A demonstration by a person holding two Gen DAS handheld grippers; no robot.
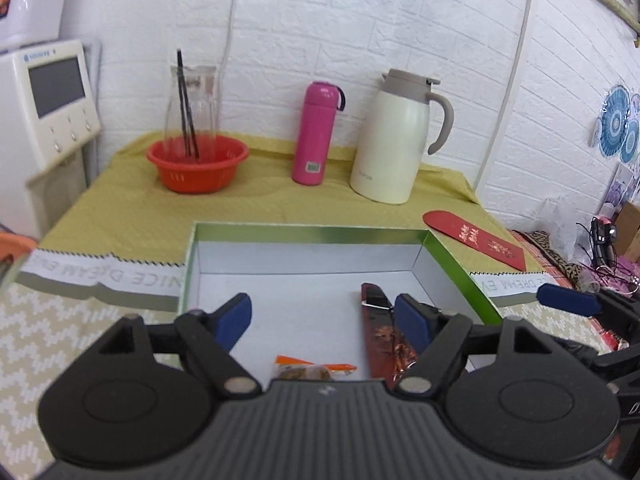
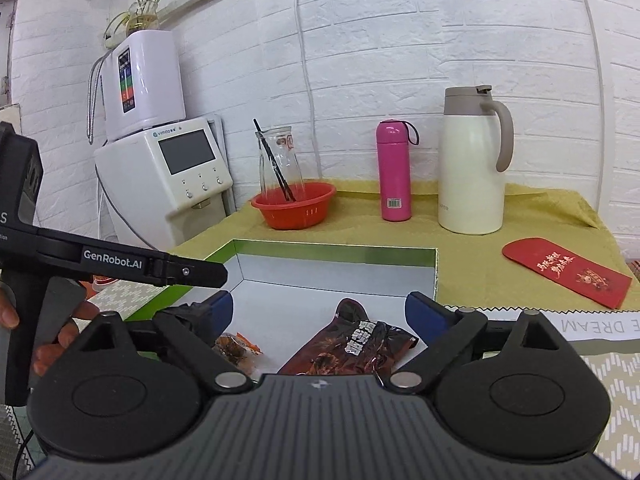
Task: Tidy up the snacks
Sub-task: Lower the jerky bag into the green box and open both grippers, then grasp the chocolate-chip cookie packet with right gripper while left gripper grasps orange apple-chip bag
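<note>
Left gripper point(image 1: 322, 316) and right gripper point(image 2: 318, 314) both wide apart, empty, above box point(image 2: 336, 251); snack packets point(image 2: 352, 344) inside.

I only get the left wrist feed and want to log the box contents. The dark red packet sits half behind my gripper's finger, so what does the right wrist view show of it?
Observer: The dark red snack packet lies flat on the floor of the box, with a white printed label on top.
Operator: Is the right gripper holding it?
Observer: No. The right gripper is open above the packet, its pads clear of it.
Operator: Anything behind my view on the left?
Observer: A white appliance topped by a potted plant stands on the dispenser.
</note>
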